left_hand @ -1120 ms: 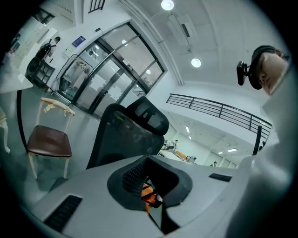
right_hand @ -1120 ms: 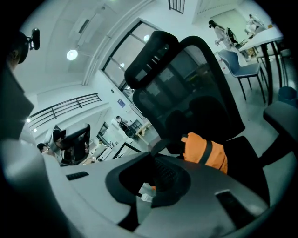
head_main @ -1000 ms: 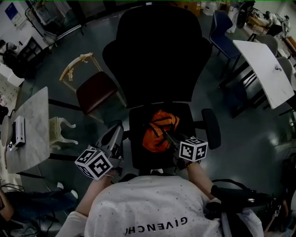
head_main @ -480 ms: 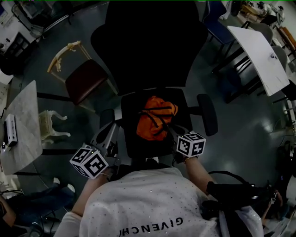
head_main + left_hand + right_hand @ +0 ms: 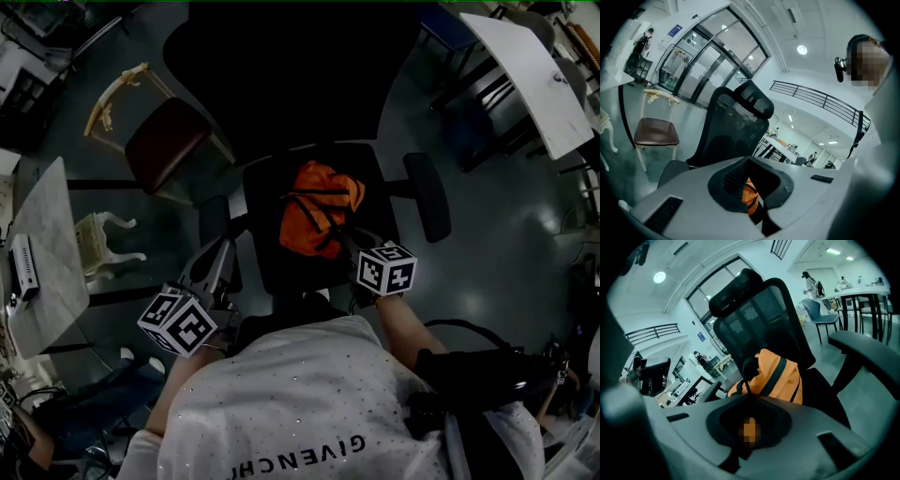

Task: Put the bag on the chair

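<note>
Head view: we are looking down on a black office chair (image 5: 281,84) with the orange bag (image 5: 319,202) sitting on its seat, between the armrests. The right gripper (image 5: 339,239) is reaching to the bag's near edge, while the left gripper (image 5: 223,248) is hanging beside the chair's left armrest (image 5: 215,217), apart from the bag. Left gripper view: the left gripper (image 5: 750,161) is holding its jaws together, and a sliver of the bag (image 5: 751,199) is showing through the opening between them, with the chair (image 5: 736,126) rising beyond. Right gripper view: the right gripper (image 5: 749,397) is clamping its jaws on a black strap (image 5: 746,380) that is looping up to the bag (image 5: 780,376), which is resting on the chair (image 5: 759,319) in front of the backrest.
</note>
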A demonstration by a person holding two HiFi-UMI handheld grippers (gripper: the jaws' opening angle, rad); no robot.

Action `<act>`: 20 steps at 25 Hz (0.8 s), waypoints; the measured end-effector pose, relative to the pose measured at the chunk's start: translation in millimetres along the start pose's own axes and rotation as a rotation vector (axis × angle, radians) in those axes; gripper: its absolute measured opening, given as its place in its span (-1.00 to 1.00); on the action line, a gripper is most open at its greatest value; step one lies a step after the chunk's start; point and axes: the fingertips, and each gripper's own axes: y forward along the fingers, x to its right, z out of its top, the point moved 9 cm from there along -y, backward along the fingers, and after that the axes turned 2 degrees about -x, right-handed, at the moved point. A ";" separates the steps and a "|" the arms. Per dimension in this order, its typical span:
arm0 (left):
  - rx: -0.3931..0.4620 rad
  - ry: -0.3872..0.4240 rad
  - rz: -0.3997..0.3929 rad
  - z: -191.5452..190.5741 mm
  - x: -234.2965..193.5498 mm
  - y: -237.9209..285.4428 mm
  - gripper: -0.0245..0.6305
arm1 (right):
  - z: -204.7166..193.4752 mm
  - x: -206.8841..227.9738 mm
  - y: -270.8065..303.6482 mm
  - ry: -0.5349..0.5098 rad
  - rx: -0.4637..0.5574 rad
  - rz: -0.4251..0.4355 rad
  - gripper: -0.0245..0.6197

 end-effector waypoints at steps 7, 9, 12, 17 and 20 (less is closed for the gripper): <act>-0.006 0.002 0.006 -5.0 -1.1 -4.3 -0.93 | 2.0 -1.6 9.4 -0.008 -0.013 0.015 -0.91; -0.016 -0.012 0.013 -10.8 -1.9 -5.5 -0.93 | 2.5 -3.0 12.2 -0.020 -0.020 0.030 -0.92; -0.030 -0.015 0.016 -16.4 -0.1 -4.4 -0.92 | 1.0 -1.2 13.9 0.005 -0.008 0.054 -0.92; -0.032 0.003 0.012 -19.3 3.4 -3.4 -0.93 | -3.8 3.1 13.7 0.044 0.007 0.043 -0.92; -0.038 -0.006 0.007 -23.2 5.1 -4.1 -0.93 | -4.9 -0.9 13.5 -0.028 -0.022 0.029 -0.92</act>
